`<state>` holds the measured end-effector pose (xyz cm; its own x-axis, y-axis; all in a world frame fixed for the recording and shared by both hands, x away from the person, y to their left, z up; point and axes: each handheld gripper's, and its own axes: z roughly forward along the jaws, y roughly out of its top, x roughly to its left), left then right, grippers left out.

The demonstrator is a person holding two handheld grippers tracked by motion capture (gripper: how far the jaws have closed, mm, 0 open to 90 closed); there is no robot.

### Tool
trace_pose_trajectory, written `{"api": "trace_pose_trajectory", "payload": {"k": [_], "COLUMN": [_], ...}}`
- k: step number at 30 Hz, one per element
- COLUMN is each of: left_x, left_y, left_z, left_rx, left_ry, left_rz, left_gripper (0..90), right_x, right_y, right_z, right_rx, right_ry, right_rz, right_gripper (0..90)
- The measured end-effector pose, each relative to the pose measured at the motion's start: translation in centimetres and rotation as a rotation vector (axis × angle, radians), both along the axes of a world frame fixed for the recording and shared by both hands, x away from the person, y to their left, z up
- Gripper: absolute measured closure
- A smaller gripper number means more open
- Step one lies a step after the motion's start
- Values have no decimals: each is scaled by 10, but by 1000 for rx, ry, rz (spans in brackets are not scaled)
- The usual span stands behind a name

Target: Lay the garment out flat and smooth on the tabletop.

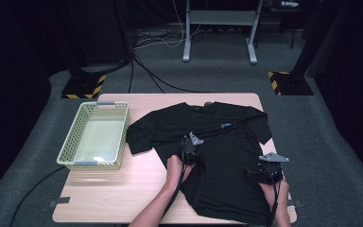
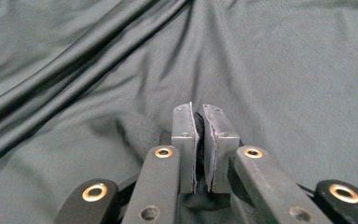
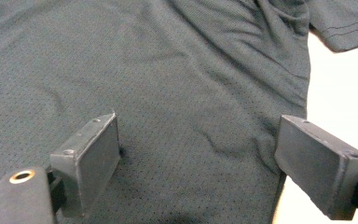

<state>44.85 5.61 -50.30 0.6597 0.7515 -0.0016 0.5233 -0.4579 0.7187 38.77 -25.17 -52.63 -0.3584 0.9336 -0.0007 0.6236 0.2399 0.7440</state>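
Nearest the high camera, the person's two bare forearms come in from the bottom edge, each hand carrying a claw over a black short-sleeved mesh T-shirt (image 1: pixel 217 156) spread flat on the pale wooden surface (image 1: pixel 123 189). At the far left of that surface stands a pale green perforated plastic basket (image 1: pixel 95 135), well apart from the work and just beside the shirt's left sleeve. The shirt lies from the middle to the right side of the surface, collar toward the far edge and hem toward the person.

The left claw (image 1: pixel 189 150) sits on the shirt's left side, about midway along its length. In the left gripper view the left claw (image 2: pixel 200 140) is clenched on a pinch of the black cloth, a small bunch of fabric showing between its pads, with long creases running away toward the upper left.

Farther right, the right claw (image 1: pixel 264 171) rests at the shirt's right edge, near the hem. In the right gripper view the right claw (image 3: pixel 198 158) is released, jaws wide apart, one pad on the fabric and the other at the side seam where the bare surface begins.
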Motion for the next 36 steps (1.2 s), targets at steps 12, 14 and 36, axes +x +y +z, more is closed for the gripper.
{"api": "trace_pose_trajectory", "payload": {"k": [12, 14, 36], "left_x": [-39, -47, -152], "left_y": [53, 62, 176], "left_z": [6, 8, -20], "left_rx": [-61, -64, -115], "left_ry": [-54, -60, 0], "left_rz": [11, 10, 125], "left_gripper": [841, 843, 845], "right_x": [1, 1, 4], "right_y": [1, 1, -1], "right_z": [0, -1, -1], "right_rx": [-9, -10, -6], "right_ry": [11, 14, 31], "right_rz": [4, 3, -14], "right_gripper": [65, 51, 20]}}
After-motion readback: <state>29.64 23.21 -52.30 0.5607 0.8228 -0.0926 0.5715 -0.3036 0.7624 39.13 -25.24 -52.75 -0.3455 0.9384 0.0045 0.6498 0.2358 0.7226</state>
